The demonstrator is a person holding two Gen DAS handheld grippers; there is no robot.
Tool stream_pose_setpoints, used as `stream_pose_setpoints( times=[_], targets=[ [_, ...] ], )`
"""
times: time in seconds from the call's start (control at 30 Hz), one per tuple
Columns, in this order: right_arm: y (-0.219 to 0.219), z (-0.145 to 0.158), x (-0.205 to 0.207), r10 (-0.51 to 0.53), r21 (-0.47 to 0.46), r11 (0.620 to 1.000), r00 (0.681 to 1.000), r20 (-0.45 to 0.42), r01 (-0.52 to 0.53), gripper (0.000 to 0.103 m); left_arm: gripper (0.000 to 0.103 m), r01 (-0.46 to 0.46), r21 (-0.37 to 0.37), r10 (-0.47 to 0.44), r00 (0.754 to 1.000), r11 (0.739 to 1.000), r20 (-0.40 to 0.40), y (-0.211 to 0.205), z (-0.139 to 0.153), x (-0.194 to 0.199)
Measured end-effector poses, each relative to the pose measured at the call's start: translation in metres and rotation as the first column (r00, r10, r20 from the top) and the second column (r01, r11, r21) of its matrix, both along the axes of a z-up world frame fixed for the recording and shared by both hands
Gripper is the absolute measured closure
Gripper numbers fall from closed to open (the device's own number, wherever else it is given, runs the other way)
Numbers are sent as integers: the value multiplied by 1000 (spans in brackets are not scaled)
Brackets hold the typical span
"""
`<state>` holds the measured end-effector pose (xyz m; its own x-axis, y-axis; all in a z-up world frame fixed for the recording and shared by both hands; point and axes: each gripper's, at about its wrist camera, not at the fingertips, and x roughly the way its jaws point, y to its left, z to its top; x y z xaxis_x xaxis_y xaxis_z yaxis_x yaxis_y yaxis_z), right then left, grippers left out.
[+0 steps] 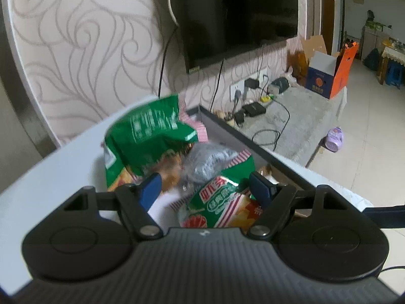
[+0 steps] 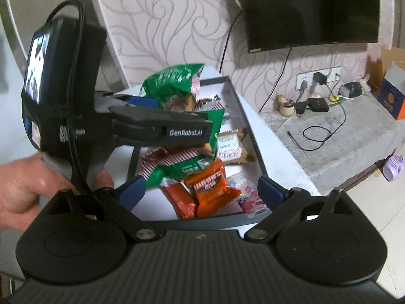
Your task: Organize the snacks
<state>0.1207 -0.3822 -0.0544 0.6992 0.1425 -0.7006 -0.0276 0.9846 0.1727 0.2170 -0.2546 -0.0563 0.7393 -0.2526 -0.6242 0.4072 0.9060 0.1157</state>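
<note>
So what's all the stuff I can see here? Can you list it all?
Tray: one, dark rim, white bottom, on the white table.
Green bags: at least two, green with red-white stripes, in the tray, one between the left gripper's fingers.
Orange packets: two, orange-red, near end of the tray.
Brown packet: one, brown and white, middle of the tray.
Pink packet: one, near right corner.
TV: one, black, on the wall.
Boxes: blue and orange, on the far ledge.
Purple bottle: one, by the floor.
Left gripper: black, blue fingers.
Right gripper: black, open, over the tray.
Hand: holding the left gripper.
</note>
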Motion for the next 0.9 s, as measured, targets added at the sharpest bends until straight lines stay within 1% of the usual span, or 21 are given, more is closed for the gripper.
stream_pose_setpoints(
  times=[0.07,0.13,0.27,0.37,0.4,0.43,0.47,0.53,0.57,0.63,0.77,0.9],
  targets=[
    [-1,-5,4,13,3,1000,1000,-11,-13,6,20,2,-4,-2,1000,1000,-9,0,-4,-2],
    [0,-7,7,28,-5,1000,999,-20,-28,6,20,-7,-2,7,1000,1000,-5,-1,-6,-3],
    [0,-9,11,42,-11,999,999,-26,-42,6,13,-24,-1,24,1000,1000,-17,-2,-7,1],
    [-3,-10,12,45,6,999,999,-27,-45,6,14,-26,49,27,1000,998,-11,-5,-11,2],
    [-3,-10,12,47,12,999,999,-28,-47,6,13,-27,73,28,999,997,-16,-6,-13,3],
    [-4,-11,13,49,14,999,998,-30,-49,6,10,-23,92,26,999,995,-30,-7,-15,5],
    [-4,-13,14,50,17,999,998,-35,-50,6,8,-21,103,26,999,994,-44,-5,-17,7],
    [-5,-14,14,47,33,998,998,-40,-46,6,9,-41,111,44,999,993,-23,-3,-17,7],
    [-5,-13,14,47,41,998,998,-40,-46,6,9,-47,106,48,999,993,-7,-1,-16,6],
    [-4,-10,14,43,29,999,999,-32,-42,6,9,-50,95,49,999,994,16,2,-13,2],
    [-2,4,2,-13,-2,1000,1000,-4,13,6,9,-20,73,16,998,997,56,9,0,-11],
    [6,21,-19,-65,-28,997,998,22,66,6,9,-4,1,4,996,1000,85,30,20,-33]
  ],
)
